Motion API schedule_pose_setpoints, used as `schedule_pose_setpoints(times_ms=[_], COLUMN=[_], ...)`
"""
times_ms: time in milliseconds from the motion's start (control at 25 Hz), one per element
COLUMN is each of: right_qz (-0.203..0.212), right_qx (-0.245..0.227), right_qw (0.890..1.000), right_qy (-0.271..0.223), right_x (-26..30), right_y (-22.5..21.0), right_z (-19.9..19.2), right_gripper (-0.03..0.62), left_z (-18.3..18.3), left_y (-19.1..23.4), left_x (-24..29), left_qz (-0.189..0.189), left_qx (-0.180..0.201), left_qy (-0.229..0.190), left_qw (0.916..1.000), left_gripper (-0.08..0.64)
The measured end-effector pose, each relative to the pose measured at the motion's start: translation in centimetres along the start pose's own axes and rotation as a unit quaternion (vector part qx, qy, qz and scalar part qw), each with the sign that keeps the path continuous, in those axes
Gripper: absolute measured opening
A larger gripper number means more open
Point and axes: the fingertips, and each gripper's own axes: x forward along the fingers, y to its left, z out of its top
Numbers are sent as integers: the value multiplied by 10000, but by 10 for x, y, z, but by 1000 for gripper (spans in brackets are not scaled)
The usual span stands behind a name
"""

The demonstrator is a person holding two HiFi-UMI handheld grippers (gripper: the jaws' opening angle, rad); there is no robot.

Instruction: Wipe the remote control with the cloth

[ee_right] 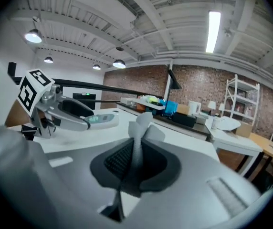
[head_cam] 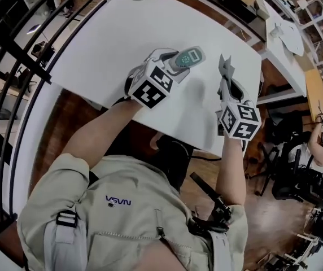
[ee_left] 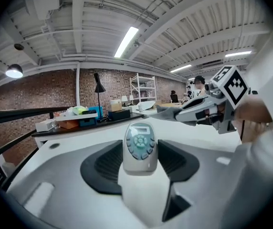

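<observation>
The grey remote control (head_cam: 188, 57) with a teal keypad and small screen is clamped upright between the pads of my left gripper (head_cam: 175, 65), lifted above the white table (head_cam: 105, 44). In the left gripper view the remote (ee_left: 139, 144) stands between the jaws of the left gripper (ee_left: 139, 162), buttons facing the camera. My right gripper (head_cam: 226, 88) is shut on a thin grey cloth (head_cam: 225, 68) that sticks up past its tips. The cloth (ee_right: 140, 128) is pinched in the right gripper (ee_right: 135, 159), to the right of the remote (ee_right: 103, 119) and apart from it.
A black railing (head_cam: 14, 55) runs along the left of the table. A second white table (head_cam: 286, 33) with papers stands to the right, with a seated person (head_cam: 319, 151) and chairs beyond. A dark desk with boxes and a lamp (ee_left: 84, 113) lines the brick wall.
</observation>
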Motion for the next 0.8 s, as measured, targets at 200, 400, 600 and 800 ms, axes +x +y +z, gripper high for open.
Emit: schedule_pose_setpoints(times_ms=[200,400,600,800], right_qz=[173,436,882,1670], right_qx=[-170,-666,-907,-1046], right_qw=[9963,9904,9869,9776], right_qy=[-825,-1130,-1000,-737], right_x=[-34,-50,-55,-59], right_y=[18,52,85,123], right_z=[52,73,73,71], right_gripper=[31,31,29,28], left_z=[25,39,47,49], left_y=[-27,-57,-76,-79], left_x=[-23,-42,-48,-50], left_qz=[-120,-117,93,386], left_qx=[376,928,1693,2410], left_qy=[-275,-540,-705,-766], left_qw=[9988,9942,9830,9667], left_gripper=[235,235,235,235])
